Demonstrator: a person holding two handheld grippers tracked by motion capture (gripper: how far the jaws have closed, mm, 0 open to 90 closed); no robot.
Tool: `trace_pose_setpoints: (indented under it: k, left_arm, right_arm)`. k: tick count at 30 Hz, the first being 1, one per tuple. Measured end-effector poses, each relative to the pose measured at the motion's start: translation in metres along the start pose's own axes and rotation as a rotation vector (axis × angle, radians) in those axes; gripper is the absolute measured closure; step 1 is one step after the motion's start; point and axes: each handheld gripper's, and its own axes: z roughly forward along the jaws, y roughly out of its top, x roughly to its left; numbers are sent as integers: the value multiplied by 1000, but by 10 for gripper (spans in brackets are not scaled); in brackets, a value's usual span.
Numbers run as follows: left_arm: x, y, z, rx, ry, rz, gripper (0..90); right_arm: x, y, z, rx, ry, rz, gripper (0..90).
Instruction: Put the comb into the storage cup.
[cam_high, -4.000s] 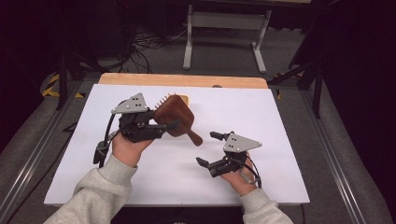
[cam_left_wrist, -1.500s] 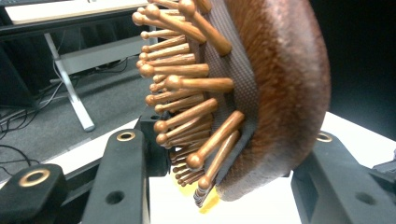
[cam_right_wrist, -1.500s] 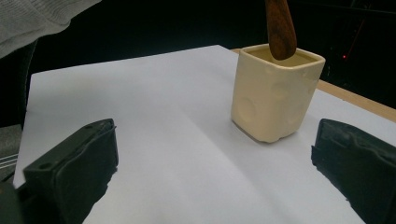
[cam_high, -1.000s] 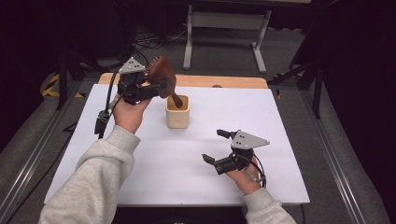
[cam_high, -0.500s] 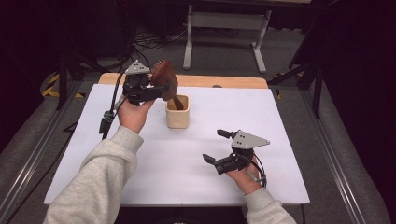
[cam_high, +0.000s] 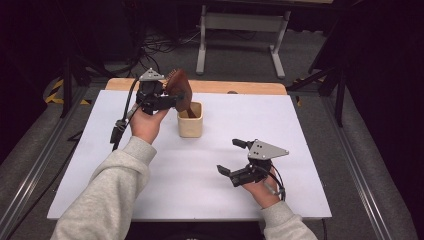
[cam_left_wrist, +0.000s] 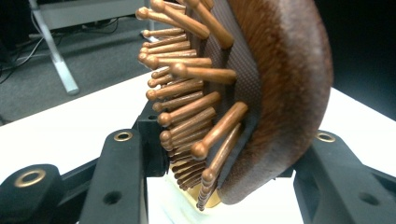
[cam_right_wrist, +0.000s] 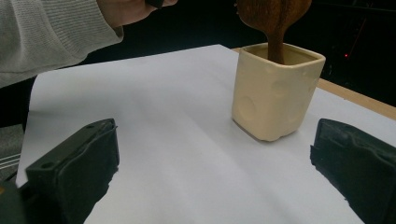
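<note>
— Where was the brown wooden paddle hairbrush?
— Clamped in the left gripper, handle down in the cream square ceramic cup near the worktop's far edge.
— And up close?
— Round-tipped wooden bristles. The right gripper gaped empty.

no readable text, labels, brands or numbers anywhere

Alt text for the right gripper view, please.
A brown wooden hairbrush handle stands inside a cream square ceramic cup on a white table sheet. The right gripper frames it with black jaws wide apart; a grey knitted sleeve sits upper left.
</note>
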Motion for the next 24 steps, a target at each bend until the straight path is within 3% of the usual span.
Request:
trace_pose_setpoints:
  k: [6,11,17,21,24]
  left_arm:
    - [0,-3,4,13,-8,-16,527]
    - [0,-5,11,61,-17,-23,511]
    - [2,-6,11,55,-14,-35,491]
    - [3,-7,9,57,2,-18,435]
    - [6,-7,4,2,-7,-5,347]
  right_arm:
    - [0,0,0,1,2,2,17]
    - [0,0,0,-4,5,1,19]
    - [0,0,0,-3,5,1,19]
    - [0,0,0,-3,6,1,19]
    - [0,0,0,-4,4,1,19]
